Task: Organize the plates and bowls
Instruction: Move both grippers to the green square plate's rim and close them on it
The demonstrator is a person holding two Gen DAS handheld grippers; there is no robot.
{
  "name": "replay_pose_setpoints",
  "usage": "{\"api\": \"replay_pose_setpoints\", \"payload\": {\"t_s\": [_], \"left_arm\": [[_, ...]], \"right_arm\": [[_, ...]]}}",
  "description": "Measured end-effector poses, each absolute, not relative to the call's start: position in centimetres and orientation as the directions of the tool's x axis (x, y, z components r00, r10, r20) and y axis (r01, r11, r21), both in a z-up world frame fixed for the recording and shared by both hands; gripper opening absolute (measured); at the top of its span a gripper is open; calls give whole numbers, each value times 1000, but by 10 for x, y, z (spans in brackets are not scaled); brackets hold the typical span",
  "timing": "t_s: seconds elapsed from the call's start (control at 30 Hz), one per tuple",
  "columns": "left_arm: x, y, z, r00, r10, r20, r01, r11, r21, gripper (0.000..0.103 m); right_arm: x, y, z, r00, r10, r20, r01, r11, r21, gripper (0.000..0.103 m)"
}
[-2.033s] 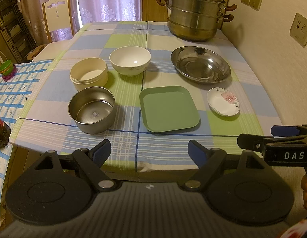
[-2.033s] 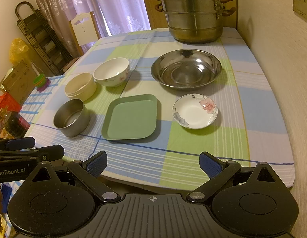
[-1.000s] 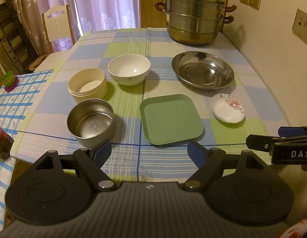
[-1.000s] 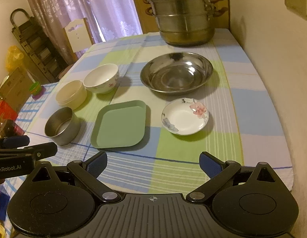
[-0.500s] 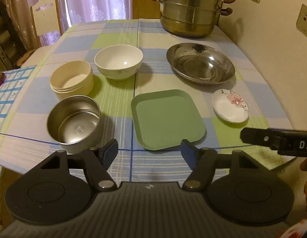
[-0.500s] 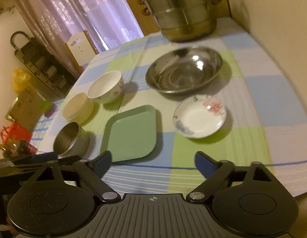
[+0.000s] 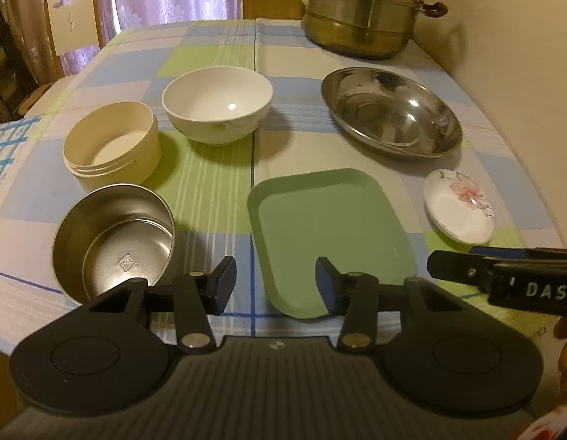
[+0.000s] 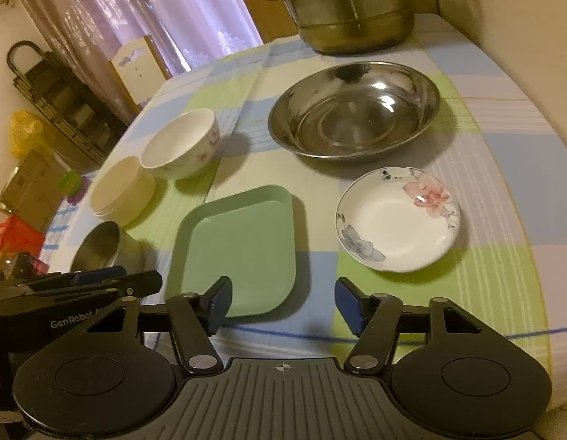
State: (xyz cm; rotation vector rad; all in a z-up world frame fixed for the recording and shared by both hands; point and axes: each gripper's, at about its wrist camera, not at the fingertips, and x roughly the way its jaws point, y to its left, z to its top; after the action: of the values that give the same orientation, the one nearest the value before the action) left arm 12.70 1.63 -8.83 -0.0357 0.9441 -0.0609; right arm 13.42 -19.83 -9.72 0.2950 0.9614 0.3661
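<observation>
Presently, six vessels sit on the checked tablecloth [image 7: 217, 183]: a green square plate [image 7: 331, 234] at centre front, a steel tin [image 7: 113, 236] to its left, a cream tub [image 7: 113, 143] and a white bowl [image 7: 217, 104] behind that. A steel basin [image 7: 391, 112] lies right rear, a flowered saucer [image 8: 397, 220] just in front of it — all apart. The left gripper [image 7: 272, 282] hangs over the plate's near edge, jaws closing on nothing. The right gripper [image 8: 283, 302] hangs between plate and saucer, jaws closing, nothing between them. A steamer pot [image 7: 360, 11] stands at the far end.
</observation>
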Motion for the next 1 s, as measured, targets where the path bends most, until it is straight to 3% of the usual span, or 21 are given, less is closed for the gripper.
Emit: {"api": "replay_pose_setpoints", "payload": {"t_s": [0.4,0.8,1.0], "left_arm": [[156,19,-112,526,-57,-848,44,998,-39,35],[170,21,-127,476,-54,-878,28,999,-46,15],[171,19,-128,475,-56,-878,33,998,-45,12]], "right_arm": [[162,-183,-118,521,385,-762,-169,921,350,42],[172,-178,-128,505,370,-780,-176,929,326,26],[174,-178,-131,493,373,-786,-181,928,327,20]]}}
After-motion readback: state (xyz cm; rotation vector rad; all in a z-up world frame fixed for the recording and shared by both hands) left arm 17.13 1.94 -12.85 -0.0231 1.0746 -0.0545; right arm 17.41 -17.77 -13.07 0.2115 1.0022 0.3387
